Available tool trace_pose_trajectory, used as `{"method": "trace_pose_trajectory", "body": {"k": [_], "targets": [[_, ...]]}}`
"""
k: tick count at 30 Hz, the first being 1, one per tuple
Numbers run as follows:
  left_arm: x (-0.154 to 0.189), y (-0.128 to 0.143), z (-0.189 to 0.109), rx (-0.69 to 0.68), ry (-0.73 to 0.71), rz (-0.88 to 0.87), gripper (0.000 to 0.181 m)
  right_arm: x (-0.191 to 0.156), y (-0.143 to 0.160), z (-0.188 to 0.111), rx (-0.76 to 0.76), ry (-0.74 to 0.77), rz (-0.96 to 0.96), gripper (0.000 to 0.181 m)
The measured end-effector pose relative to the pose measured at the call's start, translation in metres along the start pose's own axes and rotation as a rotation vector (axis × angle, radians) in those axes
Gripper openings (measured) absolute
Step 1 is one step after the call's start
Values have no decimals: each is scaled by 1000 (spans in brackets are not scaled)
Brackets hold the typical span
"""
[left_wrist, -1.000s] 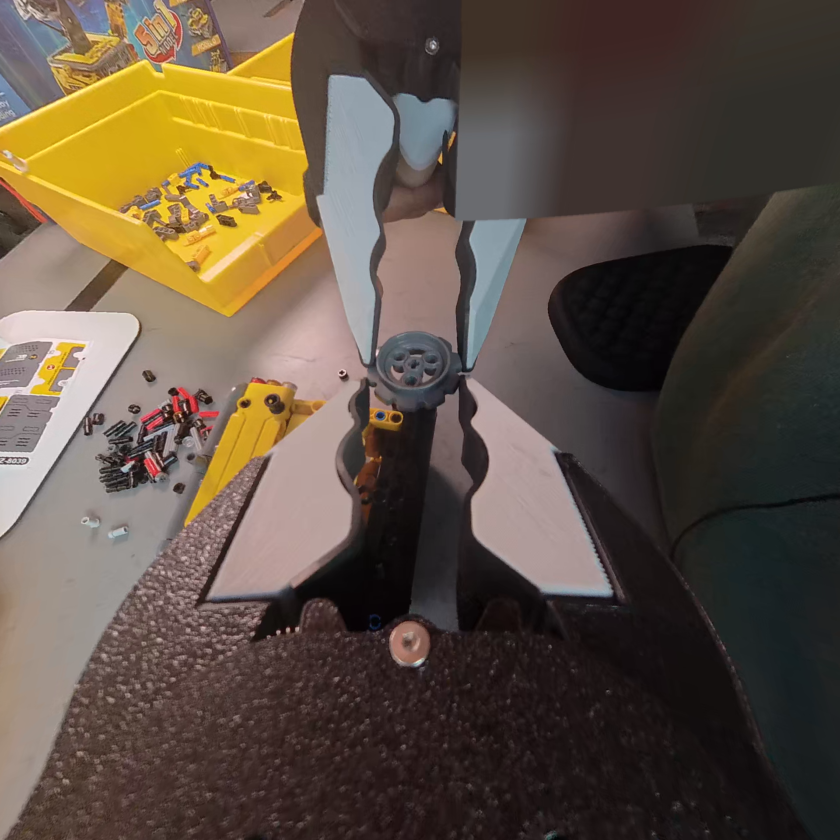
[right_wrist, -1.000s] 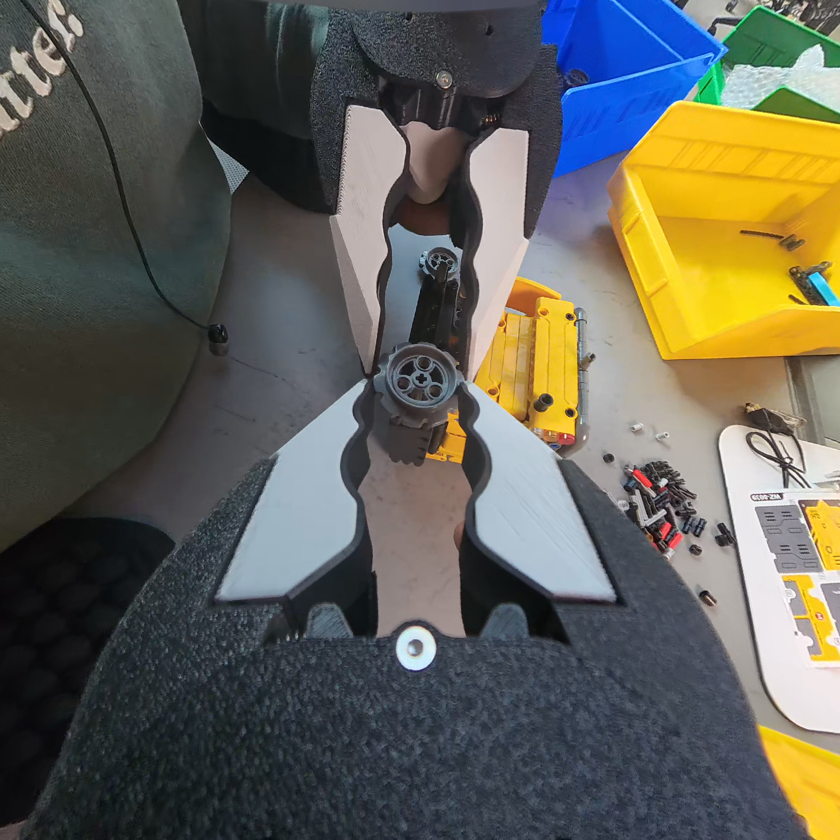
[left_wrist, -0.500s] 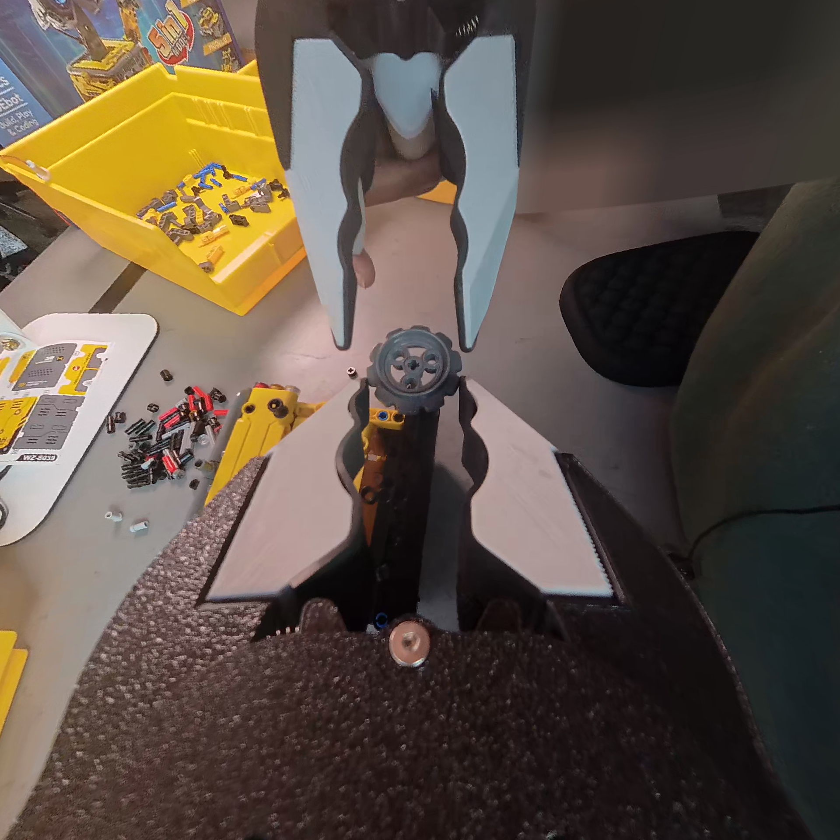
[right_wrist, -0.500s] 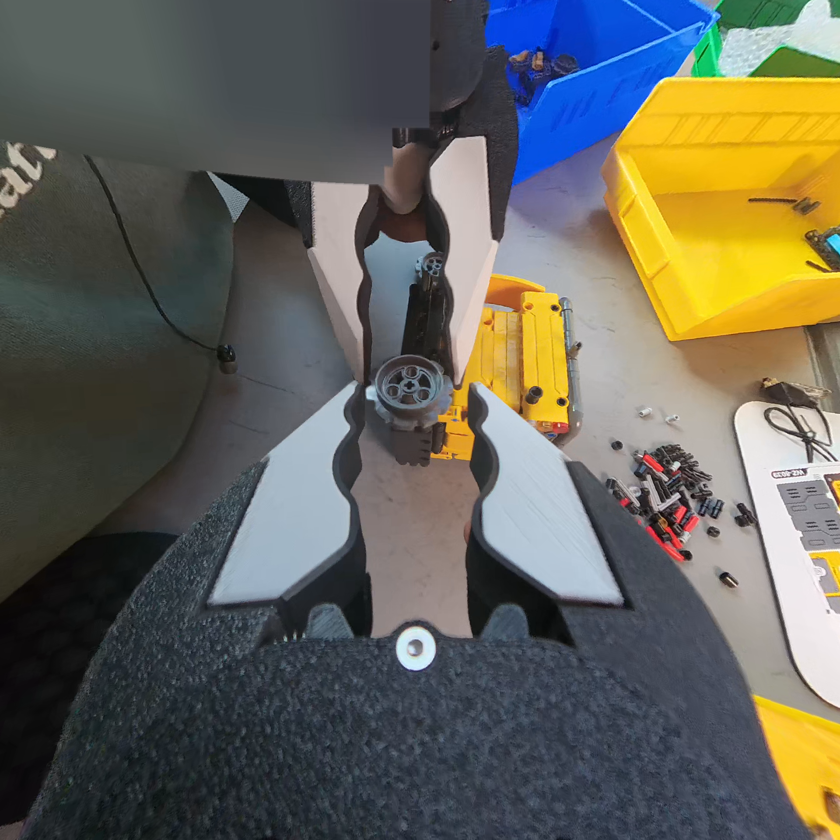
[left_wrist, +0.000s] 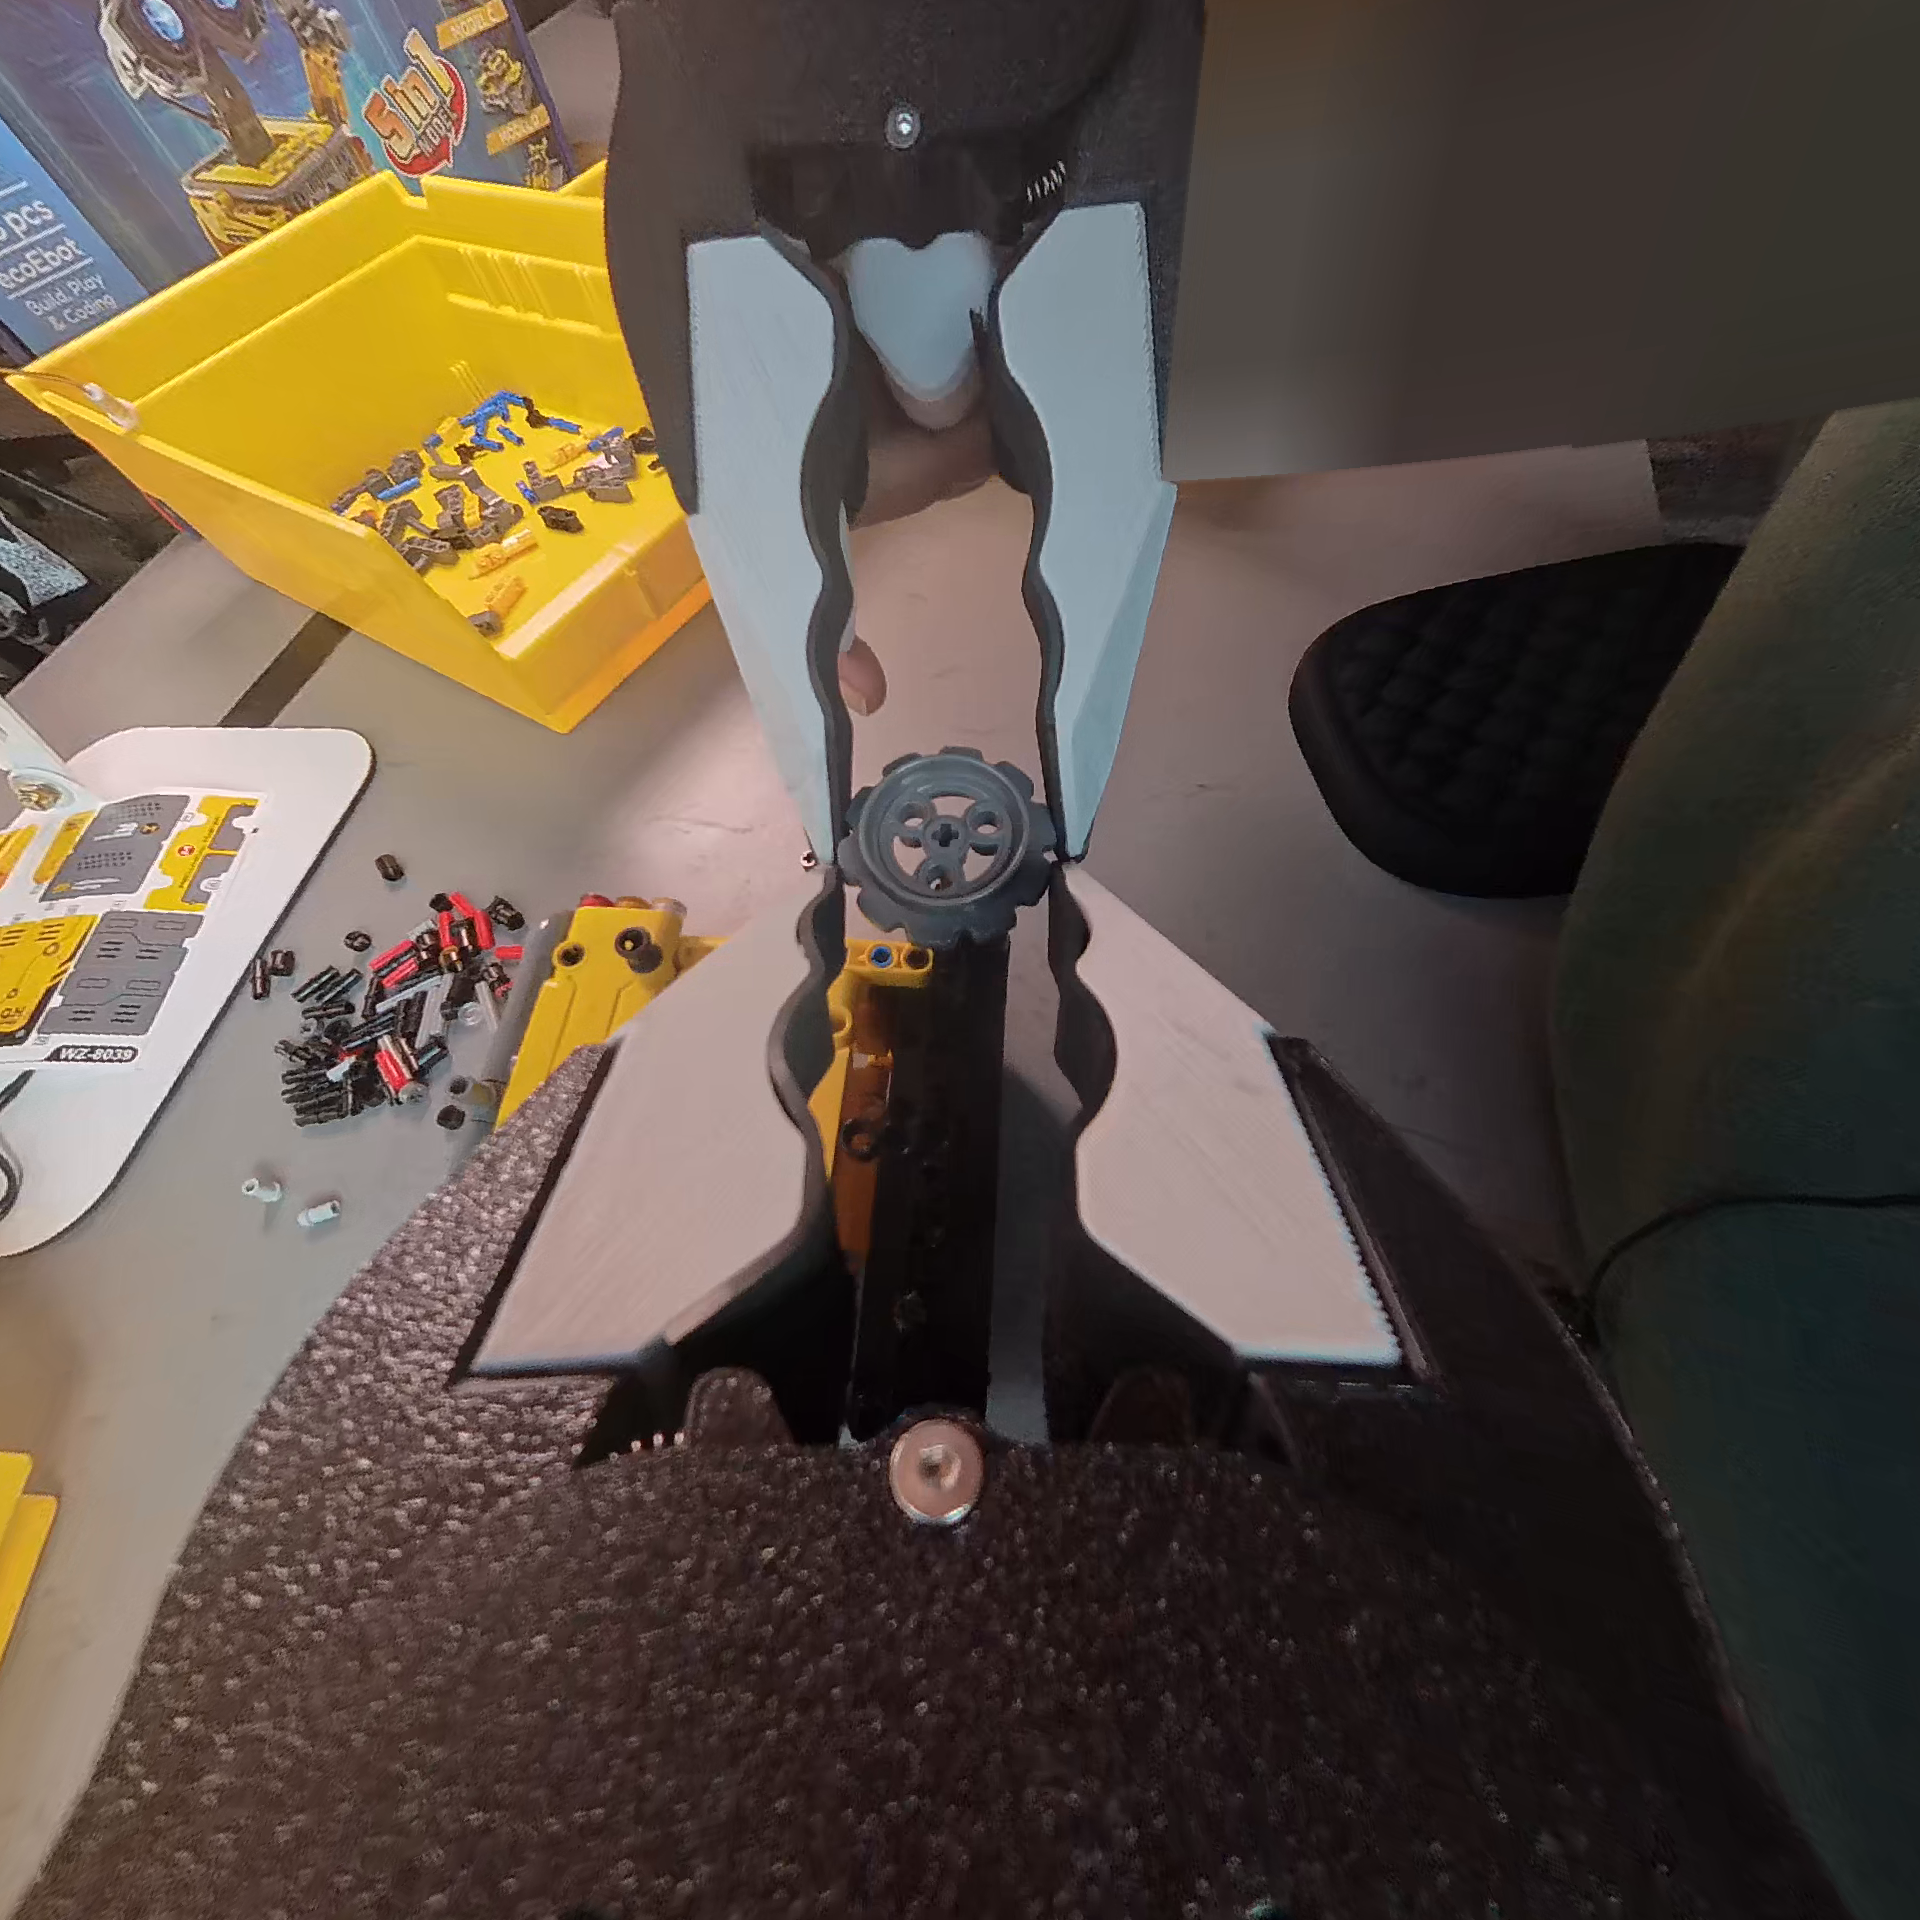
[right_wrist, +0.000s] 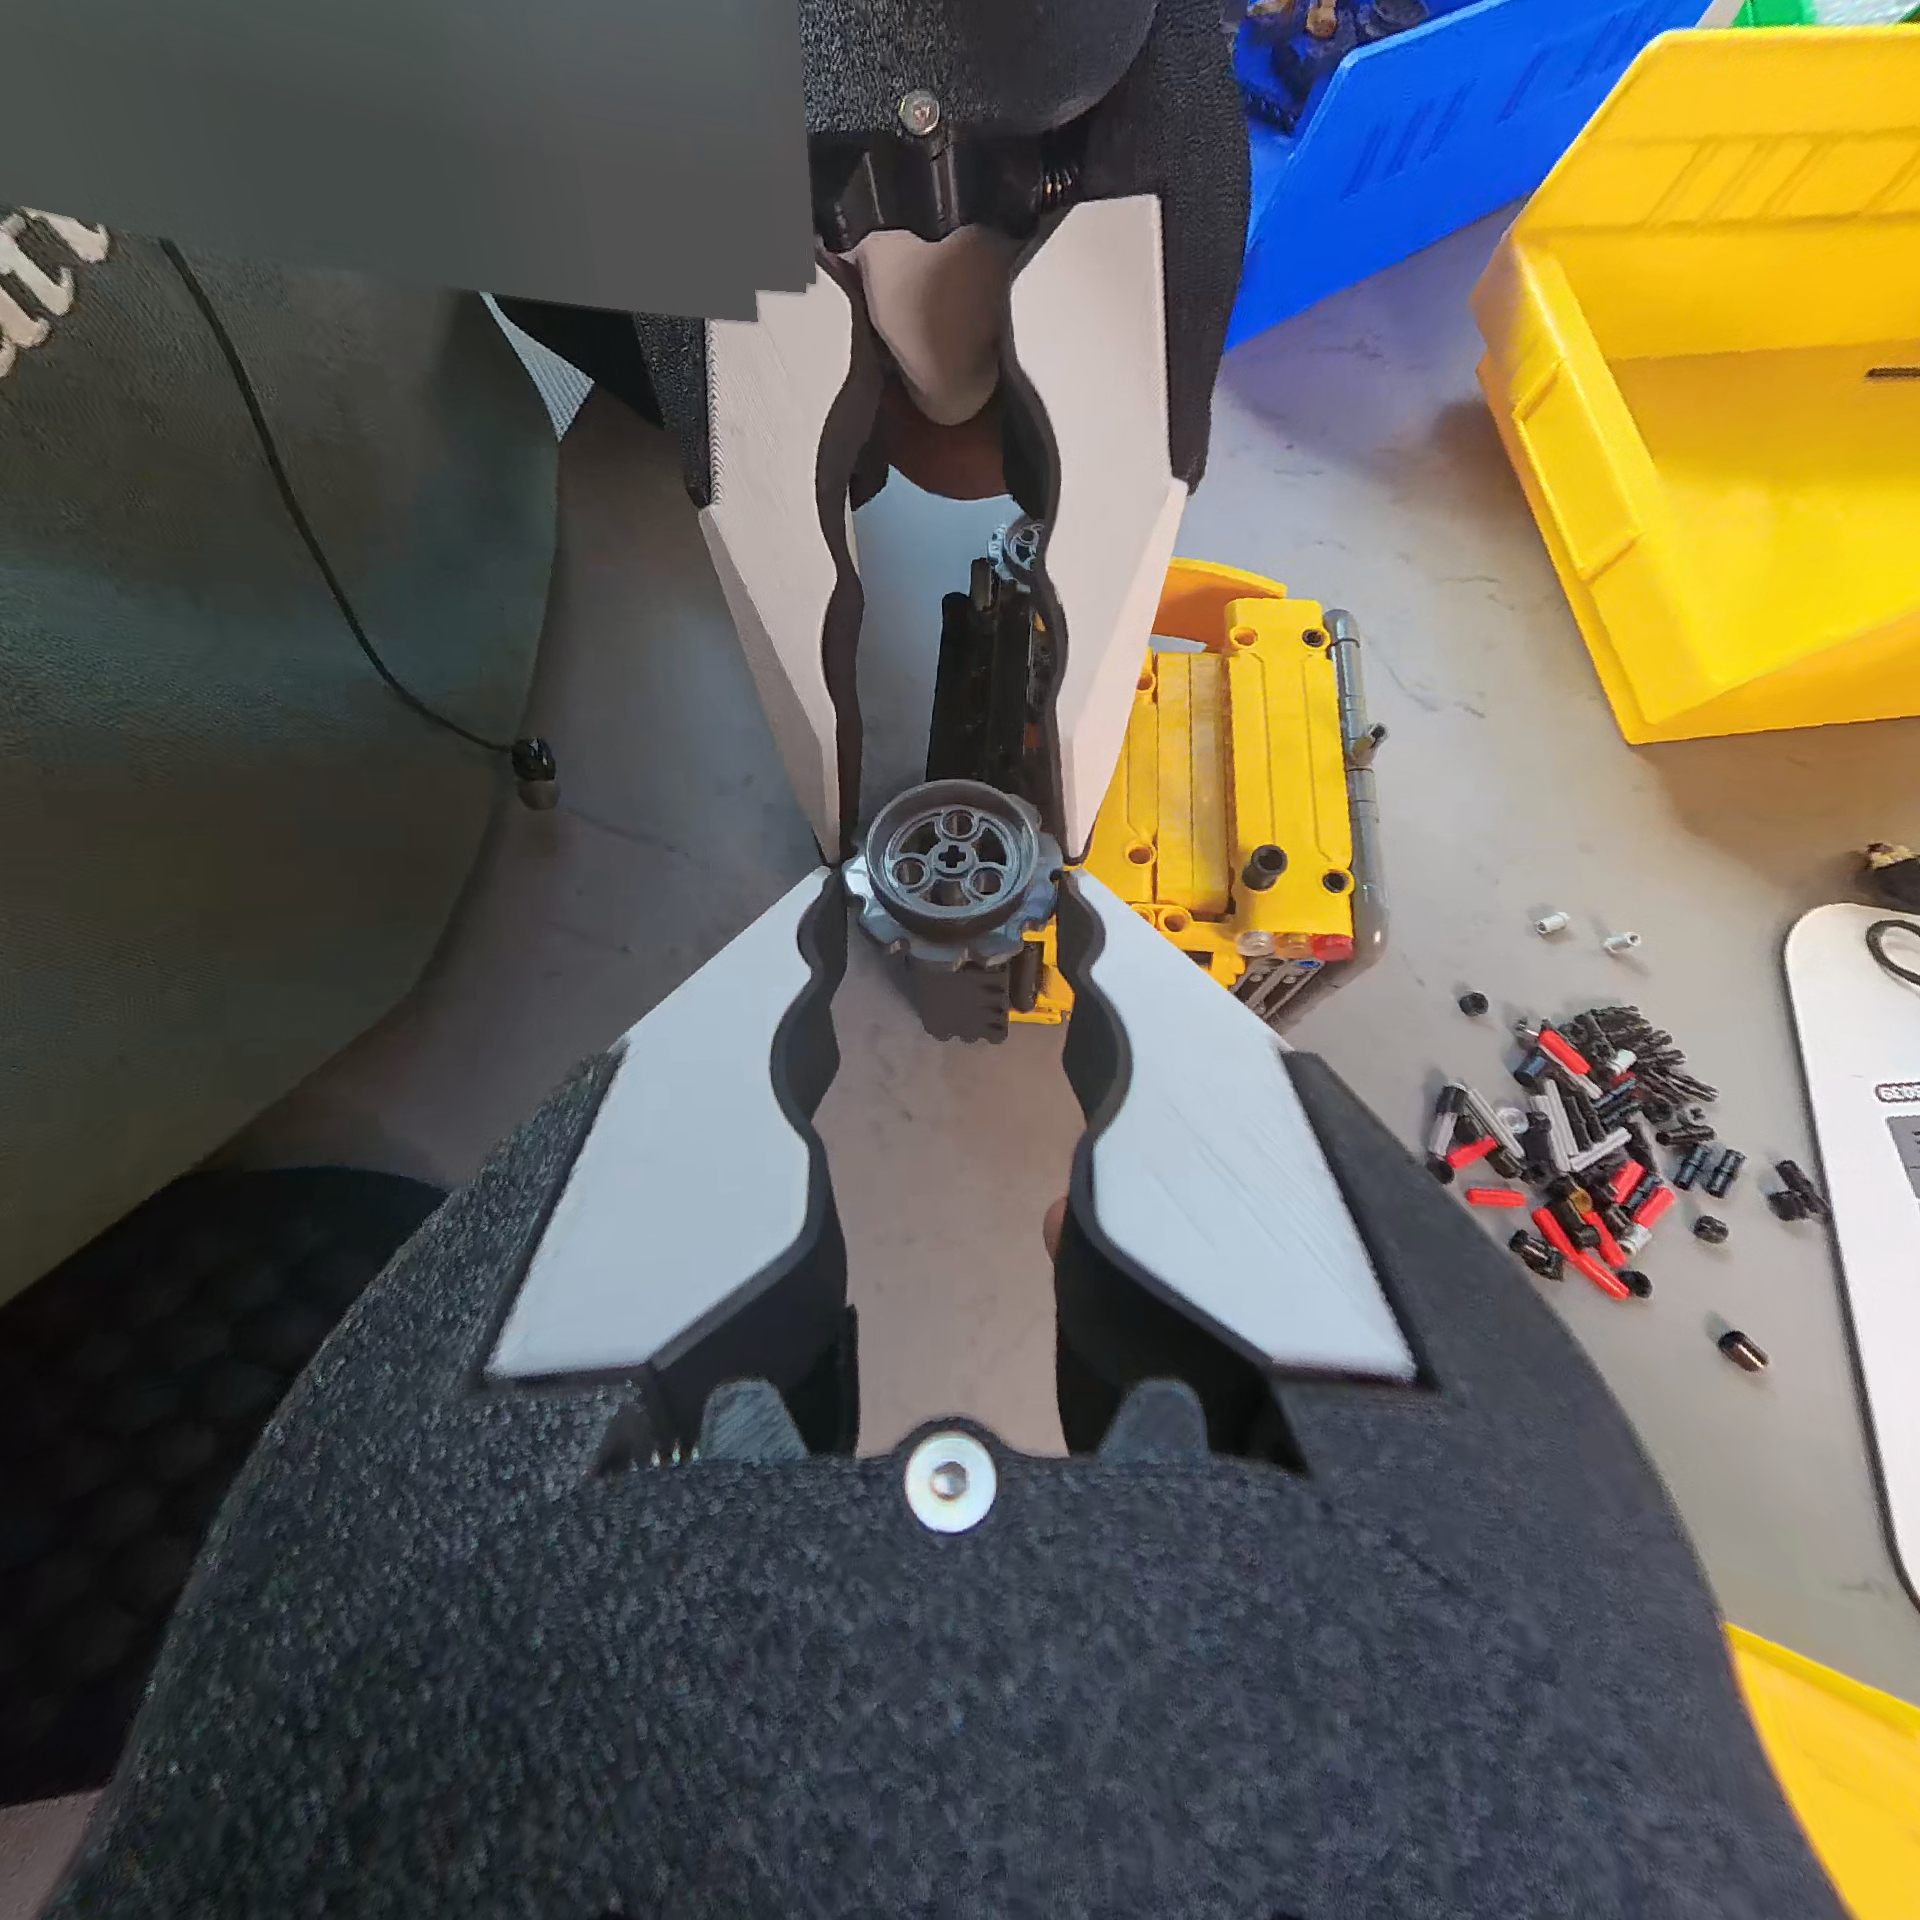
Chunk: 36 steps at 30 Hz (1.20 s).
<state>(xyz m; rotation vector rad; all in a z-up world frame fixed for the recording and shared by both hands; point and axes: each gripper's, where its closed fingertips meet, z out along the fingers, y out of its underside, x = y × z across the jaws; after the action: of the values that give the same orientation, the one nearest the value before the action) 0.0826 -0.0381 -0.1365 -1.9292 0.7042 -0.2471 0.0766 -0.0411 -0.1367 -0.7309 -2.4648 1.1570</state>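
Observation:
A grey toothed wheel sits on the end of a black track assembly, which is part of a yellow brick model on the grey table. My left gripper is shut around the assembly, its tips just behind the wheel. My right gripper faces it head-on, and its tips press on both sides of the wheel. The left gripper also shows opposite in the right wrist view, with the yellow model beside it. A fingertip shows behind each gripper.
A yellow bin of small parts and a printed box stand far left. A pile of black and red pins and a white instruction sheet lie nearby. A blue bin and another yellow bin stand behind. A person in green sits close.
The right gripper held the wheel, then opened and drew back, and has now come back and closed on it again. The left gripper has kept its hold.

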Motion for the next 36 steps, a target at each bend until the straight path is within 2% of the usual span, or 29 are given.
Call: {"method": "trace_pose_trajectory", "body": {"k": [8, 11, 18, 22, 31, 34, 36], "targets": [[0, -1, 3, 5, -8, 20, 38, 0, 2, -2, 98, 13, -14, 40], [1, -2, 5, -7, -33, 55, 38, -1, 3, -3, 148, -6, 7, 40], [6, -1, 0, 22, 14, 12, 38, -7, 0, 2, 267, -71, 99, 40], [5, 0, 0, 37, 25, -16, 38, -7, 0, 3, 268, -93, 100, 40], [3, -1, 4, 61, -23, 53, 38, -8, 4, 3, 266, -125, 121, 38], [0, -1, 3, 54, -50, 58, 39, -2, 5, 0, 242, -65, 95, 39], [0, -1, 3, 53, -52, 58, 39, -1, 6, -2, 196, -24, 50, 48]]}}
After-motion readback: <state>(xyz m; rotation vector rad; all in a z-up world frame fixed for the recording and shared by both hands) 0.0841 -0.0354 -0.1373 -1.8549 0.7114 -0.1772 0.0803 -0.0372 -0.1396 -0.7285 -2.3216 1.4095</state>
